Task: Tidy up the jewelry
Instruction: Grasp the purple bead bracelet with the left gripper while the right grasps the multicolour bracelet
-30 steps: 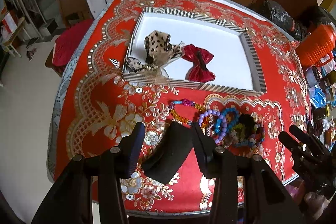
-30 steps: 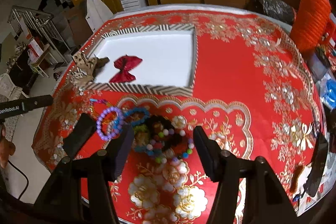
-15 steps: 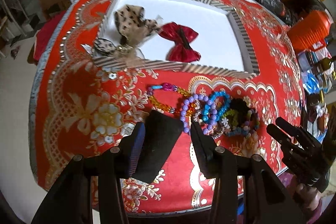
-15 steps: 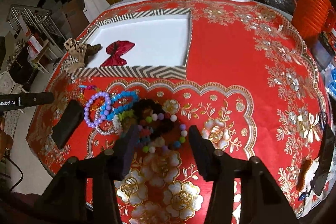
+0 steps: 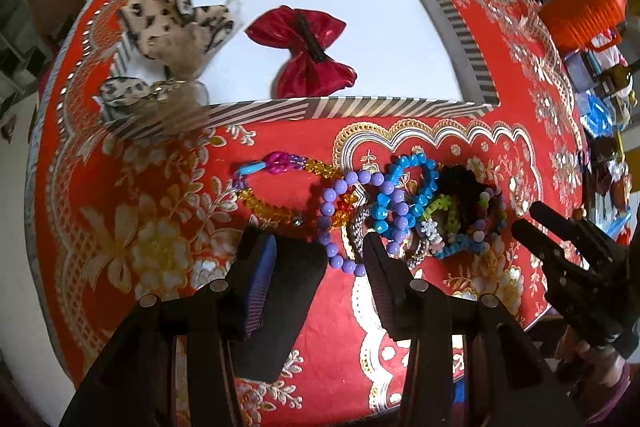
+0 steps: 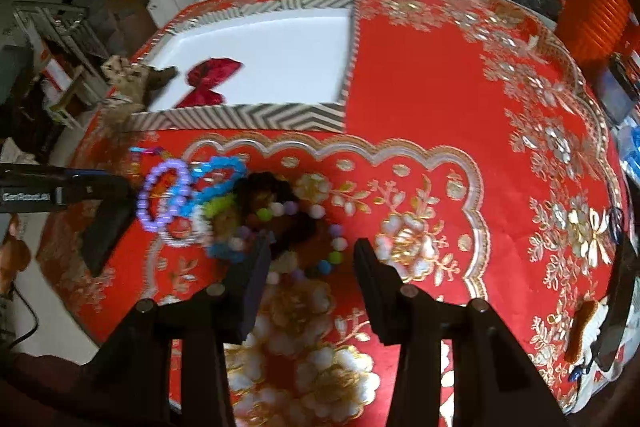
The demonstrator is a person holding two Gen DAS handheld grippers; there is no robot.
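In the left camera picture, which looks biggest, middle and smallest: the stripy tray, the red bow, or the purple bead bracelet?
1. Striped tray, easily the biggest.
2. Red bow.
3. Purple bead bracelet.
The bow and the bracelet look close in size, and the bracelet lies nearer the camera, so that order is unsure.

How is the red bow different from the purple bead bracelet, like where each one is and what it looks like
The red bow lies inside the striped tray on its white floor; the purple bead bracelet lies outside it on the red tablecloth. The bow is shiny fabric, apart from the leopard bow; the bracelet is a ring of round beads tangled with other bracelets. No gripper touches either.
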